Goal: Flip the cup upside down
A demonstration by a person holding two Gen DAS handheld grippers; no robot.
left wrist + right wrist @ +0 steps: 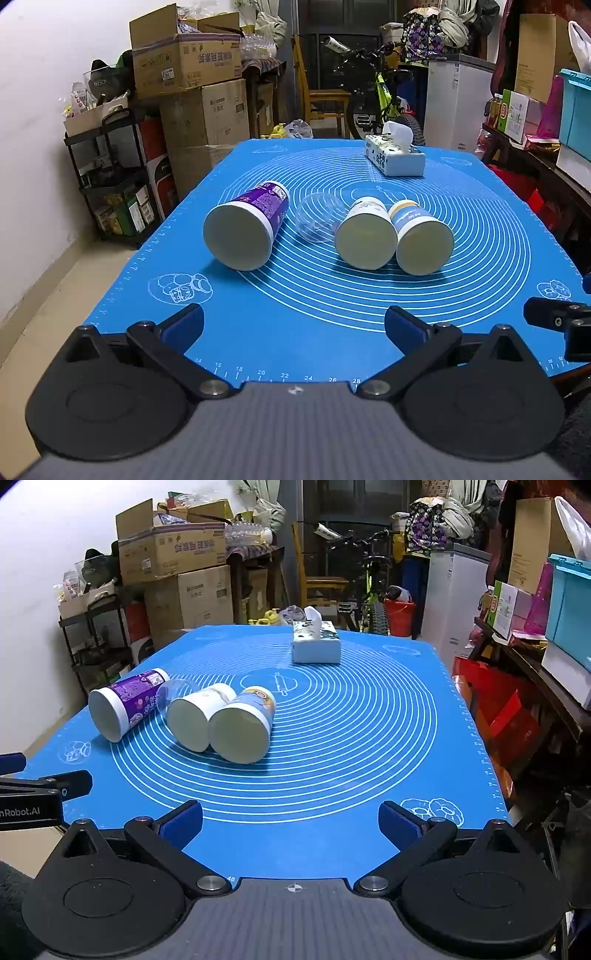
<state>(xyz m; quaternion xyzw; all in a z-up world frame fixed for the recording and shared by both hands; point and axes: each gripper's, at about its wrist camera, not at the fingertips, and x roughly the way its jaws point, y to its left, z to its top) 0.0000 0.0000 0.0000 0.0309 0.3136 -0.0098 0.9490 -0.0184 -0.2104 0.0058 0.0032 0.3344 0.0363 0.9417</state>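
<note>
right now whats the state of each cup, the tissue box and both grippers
purple cup: on its side
clear cup: on its side
white cup: on its side, touching the blue cup
blue cup: on its side
tissue box: tissue sticking out
left gripper: open, empty
right gripper: open, empty

Even indoor light, sharp focus (fisheye bends edges), dark corner vignetting.

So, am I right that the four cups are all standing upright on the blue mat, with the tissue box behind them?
Not quite: the purple cup, clear cup, white cup and blue cup all lie on their sides, as the left wrist view shows. They are on the blue mat, with the tissue box behind them.
</note>
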